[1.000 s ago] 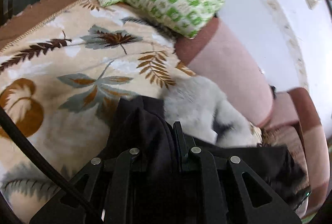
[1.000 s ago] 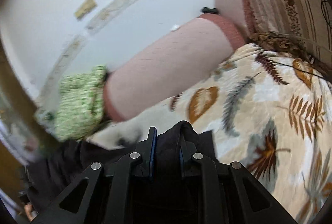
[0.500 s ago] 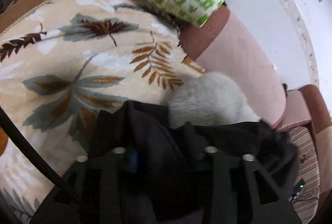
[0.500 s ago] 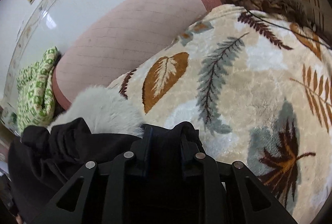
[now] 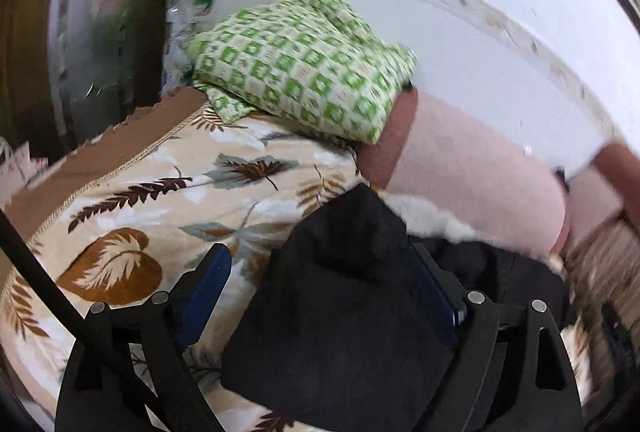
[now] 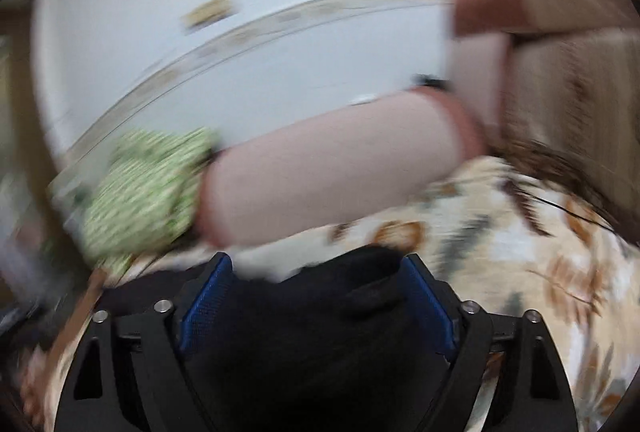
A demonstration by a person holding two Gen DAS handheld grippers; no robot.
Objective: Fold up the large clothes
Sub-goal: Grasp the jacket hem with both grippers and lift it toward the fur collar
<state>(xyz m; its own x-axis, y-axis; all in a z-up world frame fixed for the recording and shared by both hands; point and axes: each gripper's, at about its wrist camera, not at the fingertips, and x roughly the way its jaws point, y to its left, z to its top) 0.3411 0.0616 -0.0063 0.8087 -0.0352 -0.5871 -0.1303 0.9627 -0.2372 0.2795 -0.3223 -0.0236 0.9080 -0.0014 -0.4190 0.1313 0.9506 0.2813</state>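
A black garment with a white fur trim [image 5: 424, 222] lies on a leaf-patterned blanket [image 5: 160, 200]. In the left wrist view the garment [image 5: 344, 312] sits between the spread fingers of my left gripper [image 5: 320, 272], which is open. In the right wrist view, which is blurred, the same black garment [image 6: 320, 320] lies between the wide-apart blue pads of my right gripper [image 6: 316, 272], also open. Neither gripper pinches the cloth.
A green-checked pillow [image 5: 304, 72] rests at the far end of the blanket against a pink bolster [image 5: 472, 168], also in the right wrist view [image 6: 328, 176]. A white wall [image 5: 440, 12] stands behind. A striped cushion [image 6: 572, 88] is at right.
Both grippers were shut on the black garment; both have now opened and let it go. Both cameras have tilted up and pulled back from the blanket.
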